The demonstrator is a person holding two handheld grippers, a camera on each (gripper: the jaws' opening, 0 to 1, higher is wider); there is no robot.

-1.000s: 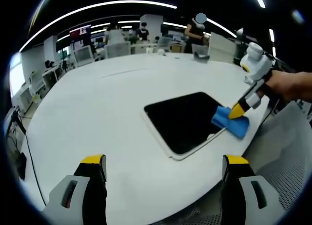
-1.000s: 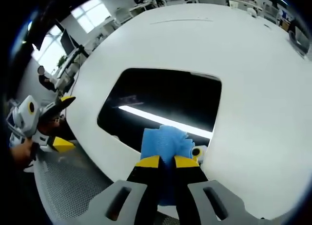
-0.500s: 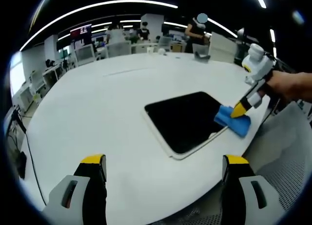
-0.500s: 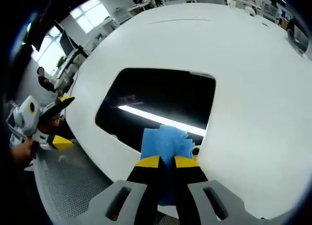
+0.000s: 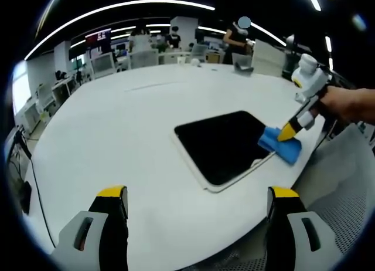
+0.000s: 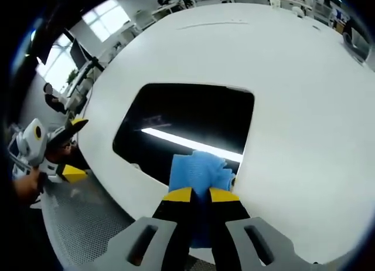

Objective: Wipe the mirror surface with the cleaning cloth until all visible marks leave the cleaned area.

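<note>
- Surface: large white round table (image 5: 117,124) in an open office; desks and monitors beyond its far edge.
- Mirror (image 6: 187,127) lies flat, dark, directly ahead of the right gripper (image 6: 200,195), near the table's near edge.
- Right gripper pinches the blue cleaning cloth (image 6: 199,171), pressed on the mirror's near corner.
- Left gripper (image 5: 196,200) hovers with jaws spread wide, holding nothing, well back from the mirror.
- Bare tabletop lies beyond the mirror.

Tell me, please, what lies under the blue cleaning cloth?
The blue cleaning cloth lies over the mirror corner and frame edge on the white table. Any marks beneath it are covered.
</note>
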